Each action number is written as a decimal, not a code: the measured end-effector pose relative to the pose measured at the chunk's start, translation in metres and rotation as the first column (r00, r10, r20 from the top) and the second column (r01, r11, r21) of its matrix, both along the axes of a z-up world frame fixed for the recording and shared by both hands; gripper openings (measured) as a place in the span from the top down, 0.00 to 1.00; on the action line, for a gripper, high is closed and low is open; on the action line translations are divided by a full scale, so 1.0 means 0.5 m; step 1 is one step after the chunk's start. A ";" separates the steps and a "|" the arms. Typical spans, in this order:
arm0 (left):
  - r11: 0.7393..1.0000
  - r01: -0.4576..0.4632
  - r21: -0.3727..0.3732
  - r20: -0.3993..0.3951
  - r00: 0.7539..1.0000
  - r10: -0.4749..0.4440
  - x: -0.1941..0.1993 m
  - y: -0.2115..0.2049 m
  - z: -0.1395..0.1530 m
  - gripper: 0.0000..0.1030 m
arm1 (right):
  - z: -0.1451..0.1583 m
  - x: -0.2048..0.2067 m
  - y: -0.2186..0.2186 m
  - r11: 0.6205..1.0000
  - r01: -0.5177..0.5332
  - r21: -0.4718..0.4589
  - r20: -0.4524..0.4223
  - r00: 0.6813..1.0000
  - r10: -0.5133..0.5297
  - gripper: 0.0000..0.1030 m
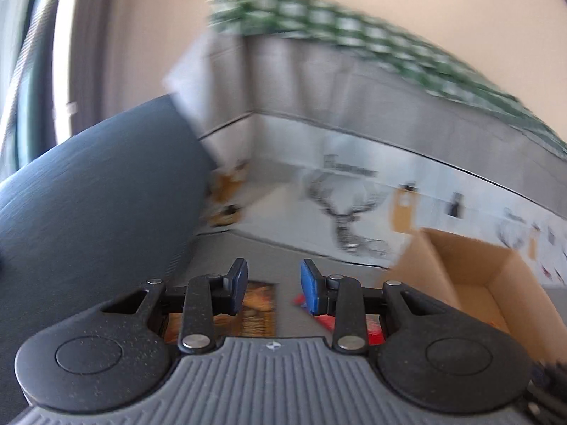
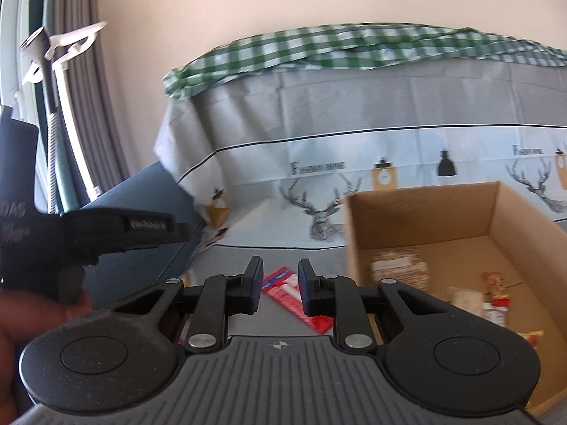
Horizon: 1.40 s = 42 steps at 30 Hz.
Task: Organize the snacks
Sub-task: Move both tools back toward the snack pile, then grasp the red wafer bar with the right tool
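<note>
My left gripper (image 1: 273,288) is open and empty above the grey cloth; an orange-brown snack packet (image 1: 260,304) lies under its left finger and a red packet (image 1: 368,327) under its right finger. The view is blurred. My right gripper (image 2: 280,283) is open and empty, held above a red-and-white snack packet (image 2: 297,299) on the cloth. An open cardboard box (image 2: 421,212) stands to the right and holds several snacks, among them a beige patterned packet (image 2: 398,267) and a small red-yellow packet (image 2: 496,285). The box also shows in the left wrist view (image 1: 471,265).
A dark blue-grey cushion (image 1: 95,191) lies at the left. A bed or table draped in grey deer-print cloth (image 2: 319,177) with a green checked cover (image 2: 319,47) stands behind. The other hand-held gripper (image 2: 106,233) and a hand show at the left of the right wrist view.
</note>
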<state>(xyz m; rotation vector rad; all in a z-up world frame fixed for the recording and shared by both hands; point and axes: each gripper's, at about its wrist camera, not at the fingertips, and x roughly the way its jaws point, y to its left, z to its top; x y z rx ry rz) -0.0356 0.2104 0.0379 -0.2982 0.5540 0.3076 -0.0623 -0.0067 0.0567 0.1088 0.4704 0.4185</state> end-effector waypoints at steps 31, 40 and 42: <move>0.971 -0.195 -0.139 -0.162 0.972 0.172 0.028 0.105 -0.060 0.77 | -0.238 0.367 0.270 0.938 0.025 -0.346 -0.183 0.979 -0.093 0.06; 0.971 -0.182 -0.152 -0.167 0.973 0.157 0.038 0.107 -0.066 0.75 | -0.280 0.416 0.258 0.961 -0.066 -0.270 -0.369 0.929 -0.040 0.01; 0.970 -0.184 -0.157 -0.165 0.974 0.158 0.037 0.109 -0.066 0.75 | -0.281 0.416 0.250 0.972 -0.063 -0.228 -0.400 0.916 -0.035 0.01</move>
